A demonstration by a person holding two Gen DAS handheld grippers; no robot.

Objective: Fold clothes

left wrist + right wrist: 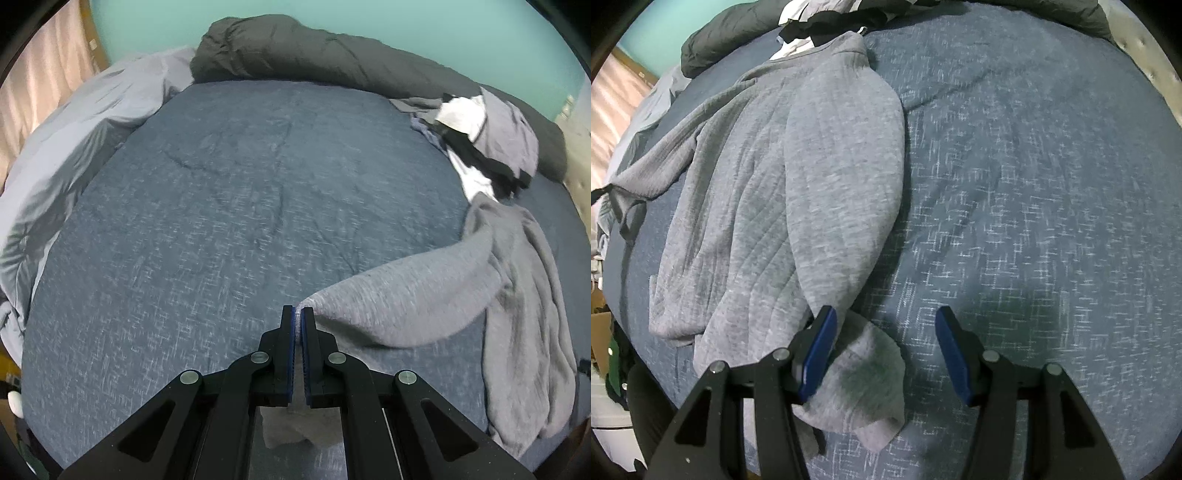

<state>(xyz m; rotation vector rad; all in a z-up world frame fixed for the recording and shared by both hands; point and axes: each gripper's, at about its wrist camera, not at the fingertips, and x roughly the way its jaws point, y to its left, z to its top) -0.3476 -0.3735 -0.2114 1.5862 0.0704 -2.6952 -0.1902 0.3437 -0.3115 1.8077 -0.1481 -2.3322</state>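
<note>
A grey heathered sweatshirt (424,295) lies crumpled on the blue bedspread (240,203), at the right of the left wrist view. My left gripper (297,314) is shut on a pinched edge of it, and the cloth stretches from the tips off to the right. In the right wrist view the same sweatshirt (812,166) spreads to the upper left, with a sleeve running down to a cuff (864,387). My right gripper (886,332) stands open just above that cuff. Its left finger (816,354) is over the sleeve and its right finger (955,354) over bare bedspread; the pads press on nothing.
A rolled dark grey duvet (295,48) runs along the far side of the bed. A pale grey sheet (85,122) is bunched at the left. A heap of black, white and grey clothes (480,136) sits at the far right beside a beige headboard (580,166).
</note>
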